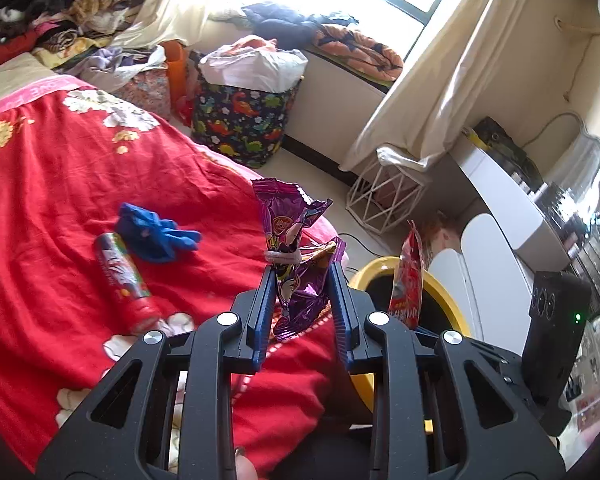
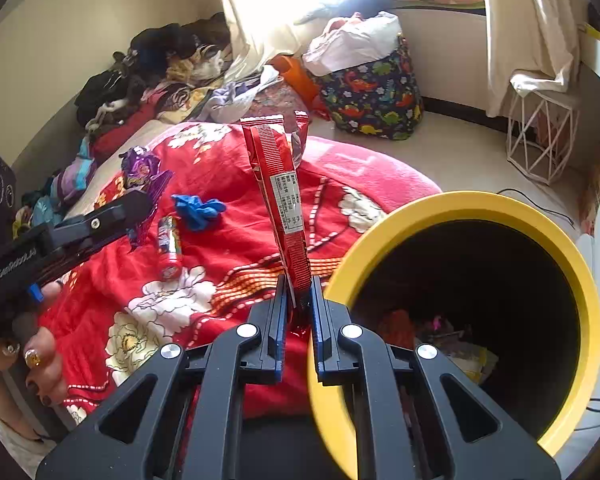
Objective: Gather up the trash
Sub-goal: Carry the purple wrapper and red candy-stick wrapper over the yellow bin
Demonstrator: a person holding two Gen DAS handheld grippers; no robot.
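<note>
Bedspread [image 1: 60, 168]: red floral cover is lying across the bed, carrying the loose litter.
Bin [image 2: 572, 264]: yellow-rimmed trash can is standing just beside the bed, its dark inside holding scraps of rubbish; its rim is touching the right gripper's outer finger in that view.
Storage bag [image 1: 236, 120]: dinosaur-print sack is sitting on the floor near the window, stuffed with white plastic.
Wire basket [image 1: 384, 196]: white frame is standing under the curtain.
Left gripper [image 1: 302, 268]: jaws are standing partly apart, clamping a crumpled purple wrapper [image 1: 288, 224] that is rising above the fingertips, over the bed's edge.
Right gripper [image 2: 299, 280]: jaws are pressing nearly together on a red wrapper [image 2: 280, 168], which is standing upright, beside the bin's rim rather than over its mouth.
Tube [image 1: 124, 276]: red cylindrical container is lying on its side on the cover.
Glove [image 1: 152, 232]: blue crumpled glove is resting just beside the tube's far end.
</note>
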